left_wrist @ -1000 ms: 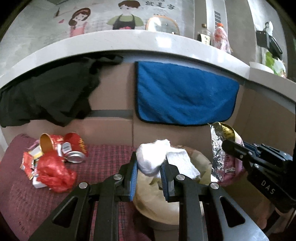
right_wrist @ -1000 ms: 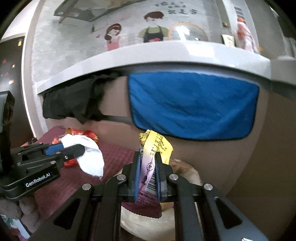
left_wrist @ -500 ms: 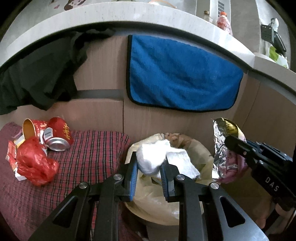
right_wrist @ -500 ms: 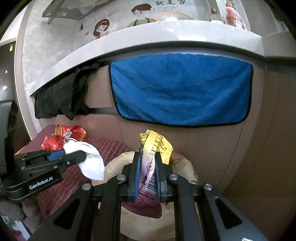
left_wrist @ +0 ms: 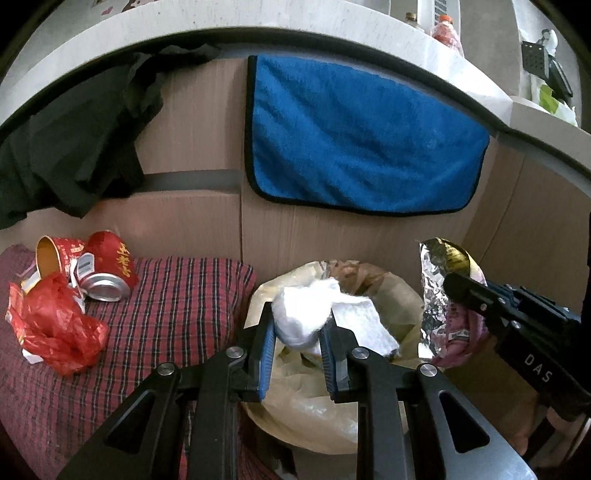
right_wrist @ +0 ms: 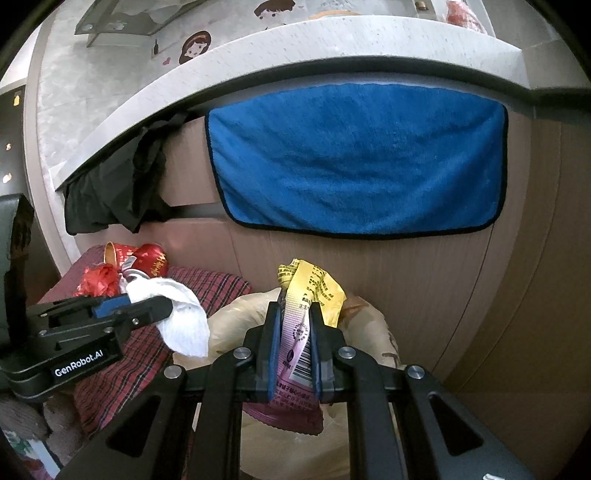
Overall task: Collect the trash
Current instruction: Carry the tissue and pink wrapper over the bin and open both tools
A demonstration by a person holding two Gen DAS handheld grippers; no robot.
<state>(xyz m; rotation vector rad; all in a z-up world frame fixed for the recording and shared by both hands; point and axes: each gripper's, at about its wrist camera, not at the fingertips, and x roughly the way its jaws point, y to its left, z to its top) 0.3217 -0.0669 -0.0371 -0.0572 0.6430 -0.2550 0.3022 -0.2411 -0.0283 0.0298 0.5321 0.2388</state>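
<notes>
A crumpled white tissue (left_wrist: 314, 317) sits pinched between the blue pads of the left gripper (left_wrist: 297, 334), its jaws clenched on the wad while a loose flap hangs off to the right. It hangs right over the mouth of the trash bin (left_wrist: 406, 295), a round pale bin lined with a thin yellowish bag and already holding brown scraps. Just beside it, the right gripper (right_wrist: 291, 345) has its jaws clamped on a snack wrapper (right_wrist: 299, 332), pink and barcoded low down, yellow and printed at the top, silvery inside as seen from the left wrist view; it too hangs above the bin's rim. To the left of the bin lies a red plaid cloth (left_wrist: 177, 306), and on its far end rests more litter: a red drink can (left_wrist: 110, 271) on its side, a red paper cup (left_wrist: 55, 254) tipped over next to it, and a scrunched red plastic bag (left_wrist: 55, 328) touching both. Behind everything runs a wood-panelled cabinet front under a pale stone surface (left_wrist: 258, 26), with a blue towel (left_wrist: 354, 140) draped over its edge and a black garment (left_wrist: 66, 147) hanging further left.
</notes>
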